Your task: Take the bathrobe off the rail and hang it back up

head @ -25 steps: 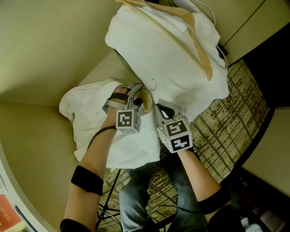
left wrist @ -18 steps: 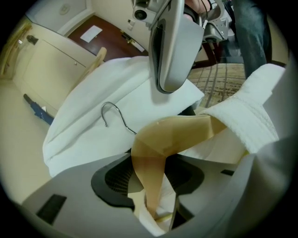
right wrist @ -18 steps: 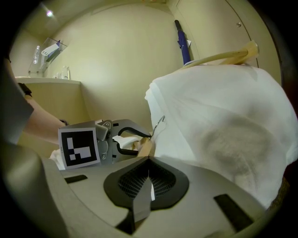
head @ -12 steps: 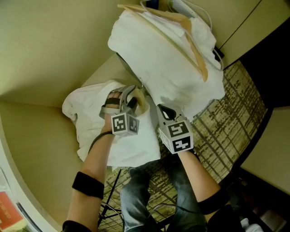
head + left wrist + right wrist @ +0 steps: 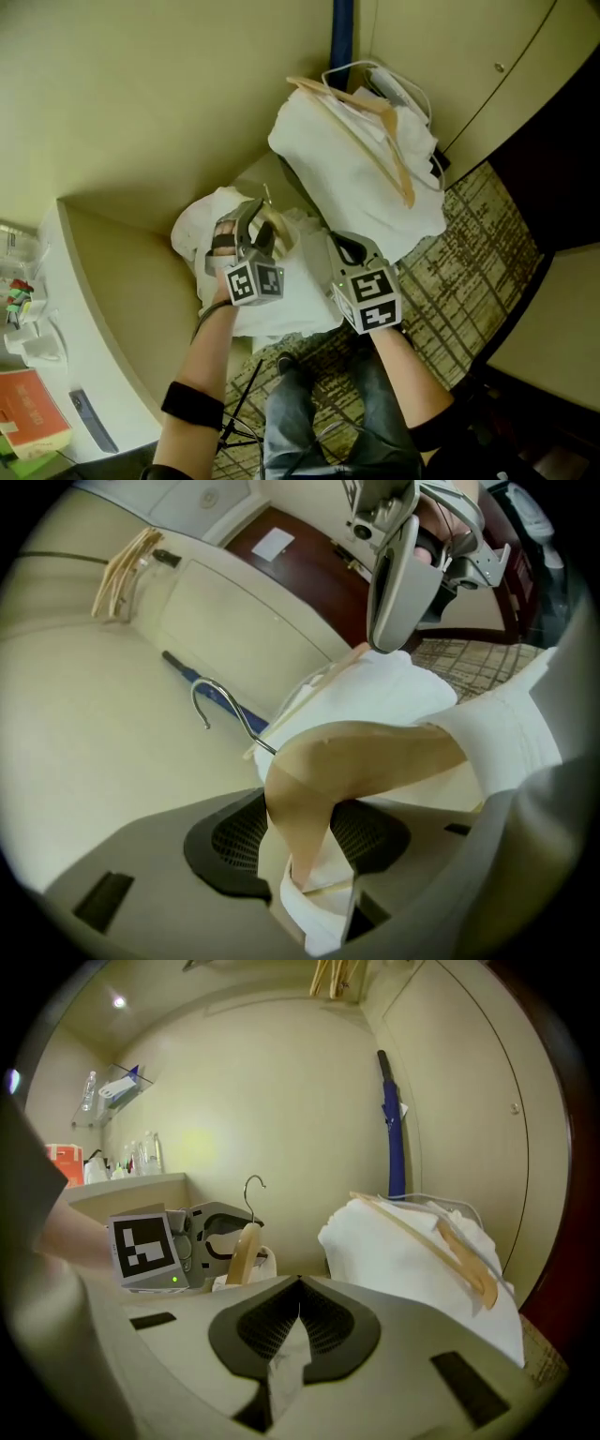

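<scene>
The white bathrobe (image 5: pixel 281 300) hangs bunched on a wooden hanger (image 5: pixel 279 223) between my two grippers. My left gripper (image 5: pixel 261 228) has just been closing and is shut on the hanger's shoulder (image 5: pixel 347 761), with robe cloth (image 5: pixel 314 902) caught between the pads. The hanger's metal hook (image 5: pixel 217 708) sticks out past the jaws. Just right of it, my right gripper (image 5: pixel 343 251) is shut on a fold of the robe (image 5: pixel 286 1358). In the right gripper view the left gripper (image 5: pixel 214 1234) and the hanger (image 5: pixel 244 1252) show side on.
A second white heap (image 5: pixel 361 173) with another wooden hanger (image 5: pixel 375 141) across it lies behind the grippers. A blue pole (image 5: pixel 342 37) and cupboard doors (image 5: pixel 487 66) stand at the back. A white counter (image 5: pixel 84 328) with an orange box (image 5: pixel 33 427) sits left. Patterned carpet (image 5: pixel 469 253) below.
Both grippers have risen together, lifting the hanger and the robe with them. The left gripper has rolled somewhat. More of the counter and the back wall now shows.
</scene>
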Available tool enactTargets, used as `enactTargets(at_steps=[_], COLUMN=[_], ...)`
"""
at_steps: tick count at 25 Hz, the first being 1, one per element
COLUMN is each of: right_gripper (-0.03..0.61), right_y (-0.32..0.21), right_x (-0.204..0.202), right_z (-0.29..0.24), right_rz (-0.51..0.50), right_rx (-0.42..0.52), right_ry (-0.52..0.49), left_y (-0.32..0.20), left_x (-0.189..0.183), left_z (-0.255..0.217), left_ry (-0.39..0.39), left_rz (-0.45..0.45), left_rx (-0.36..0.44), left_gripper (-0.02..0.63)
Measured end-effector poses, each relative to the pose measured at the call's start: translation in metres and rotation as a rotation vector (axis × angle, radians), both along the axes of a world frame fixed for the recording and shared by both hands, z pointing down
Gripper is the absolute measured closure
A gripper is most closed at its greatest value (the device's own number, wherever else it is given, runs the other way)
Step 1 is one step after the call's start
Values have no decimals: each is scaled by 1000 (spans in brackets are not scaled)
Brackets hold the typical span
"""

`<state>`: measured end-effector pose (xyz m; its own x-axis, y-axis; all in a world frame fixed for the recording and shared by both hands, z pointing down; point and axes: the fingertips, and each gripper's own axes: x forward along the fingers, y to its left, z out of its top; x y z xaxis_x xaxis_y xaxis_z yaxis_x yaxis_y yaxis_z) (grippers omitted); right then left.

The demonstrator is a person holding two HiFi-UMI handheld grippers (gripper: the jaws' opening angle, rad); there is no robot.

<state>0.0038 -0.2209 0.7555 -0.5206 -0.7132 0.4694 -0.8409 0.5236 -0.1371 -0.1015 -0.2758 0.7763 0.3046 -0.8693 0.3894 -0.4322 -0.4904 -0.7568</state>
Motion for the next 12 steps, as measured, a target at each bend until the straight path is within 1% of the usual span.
enactTargets(at_steps=[4, 7, 12], right_gripper=[561, 561, 561], right_y=[6, 14, 21], right_x=[-24, -47, -84], right_z=[-77, -138, -239], right_rz=[-41, -90, -170], right_rx=[48, 103, 229], right_ry=[-6, -12, -2], left_y=[11, 22, 31], left_x=[-37, -62, -84], left_z=[-80, -141, -246], left_ry=[40, 76, 180], left_rz=[-78, -116, -157], left_rx=[56, 97, 201], left_gripper=[405, 405, 407])
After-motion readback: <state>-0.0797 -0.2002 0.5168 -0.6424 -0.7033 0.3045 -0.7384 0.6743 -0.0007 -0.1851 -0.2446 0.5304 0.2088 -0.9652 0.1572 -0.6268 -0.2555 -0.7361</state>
